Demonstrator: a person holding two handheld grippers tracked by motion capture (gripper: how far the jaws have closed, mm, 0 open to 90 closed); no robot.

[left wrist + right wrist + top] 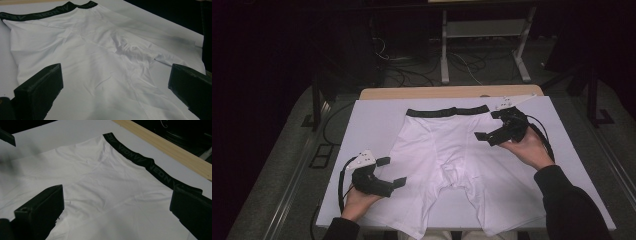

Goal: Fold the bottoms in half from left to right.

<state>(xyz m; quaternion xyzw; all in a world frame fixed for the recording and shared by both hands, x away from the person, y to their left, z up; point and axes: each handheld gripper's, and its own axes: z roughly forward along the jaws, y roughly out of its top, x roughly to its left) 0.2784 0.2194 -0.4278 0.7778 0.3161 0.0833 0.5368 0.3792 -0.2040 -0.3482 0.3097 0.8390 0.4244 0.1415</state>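
Note:
White boxer shorts (447, 160) with a black lettered waistband (447, 111) lie flat on a white board (372, 120), waistband at the far side, legs toward me. My left gripper (391, 172) hovers at the shorts' left leg edge, jaws wide apart with nothing between them. My right gripper (489, 126) is over the right hip just below the waistband, also open and empty. The left gripper view looks across the crumpled crotch seam (130, 50) to the waistband (47, 12). In the right gripper view the waistband (150, 167) runs between the jaws.
The board rests on a wooden table whose far edge (452, 92) shows beyond it. A metal stand (484, 45) and cables (412, 75) sit on the dark floor behind. Bare board lies left and right of the shorts.

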